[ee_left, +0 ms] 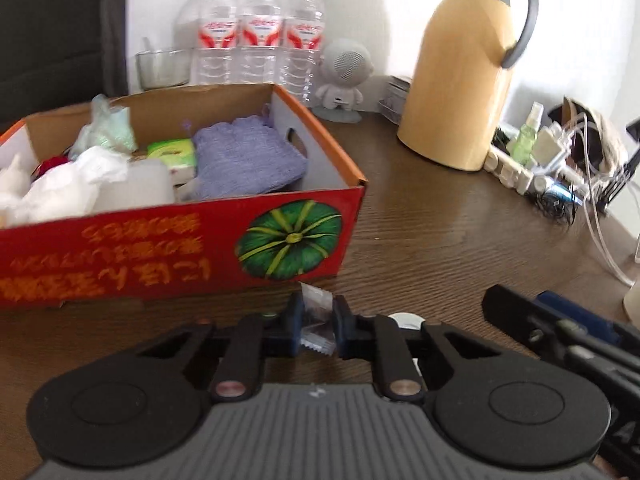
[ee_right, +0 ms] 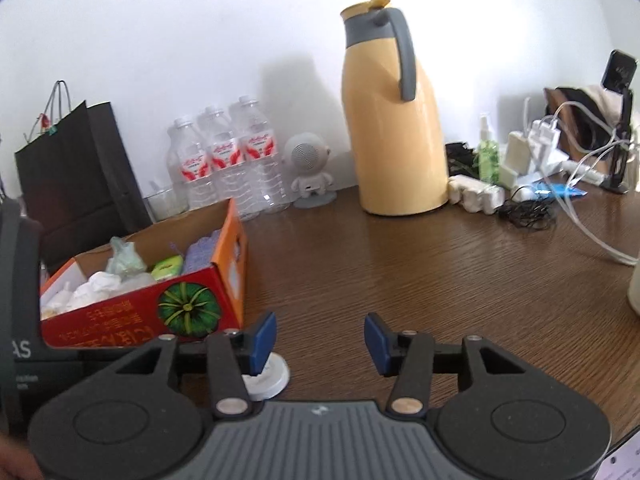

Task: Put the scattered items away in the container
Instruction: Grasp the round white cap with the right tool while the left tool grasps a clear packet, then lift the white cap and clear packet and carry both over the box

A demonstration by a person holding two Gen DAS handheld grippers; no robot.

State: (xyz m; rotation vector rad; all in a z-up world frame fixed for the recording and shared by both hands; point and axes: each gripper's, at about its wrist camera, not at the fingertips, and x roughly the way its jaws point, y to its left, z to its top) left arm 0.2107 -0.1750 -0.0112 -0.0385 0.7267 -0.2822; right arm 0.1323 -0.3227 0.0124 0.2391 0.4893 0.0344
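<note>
The left gripper [ee_left: 316, 326] was closed on a small clear crinkled plastic sachet [ee_left: 316, 320], pinched btwn its dark blue pads [ee_left: 295, 320], just in front of the red cardboard box w/ a green pumpkin print [ee_left: 180, 240]. Whether the sachet touched the brown wood-grain table [ee_left: 440, 232] couldn't be told.

The right gripper [ee_right: 320, 342] stood wide apart, nothing btwn its blue pads [ee_right: 264, 340], to the right of the box [ee_right: 132, 320] and over bare table [ee_right: 440, 272]. A white round plastic lid [ee_right: 272, 378] lay on the table near the box's front right corner, partly hidden under the right gripper's left finger.

Inside the box: a folded lilac knitted cloth [ee_left: 248, 160] at the right end, a green-and-yellow small packet [ee_left: 172, 152] left of it, a pale green crumpled bag [ee_left: 108, 128] toward the back wall, and white crumpled tissue [ee_left: 68, 188] at the left end.

Behind the box stood three clear water bottles w/ red-and-white labels [ee_left: 260, 32], and a small glass bowl [ee_left: 162, 68] beside them. A grey astronaut-shaped figure [ee_left: 344, 80] stood behind the box's right corner; a tall yellow thermos jug w/ a grey handle [ee_left: 468, 72] stood well to the box's right.
</note>
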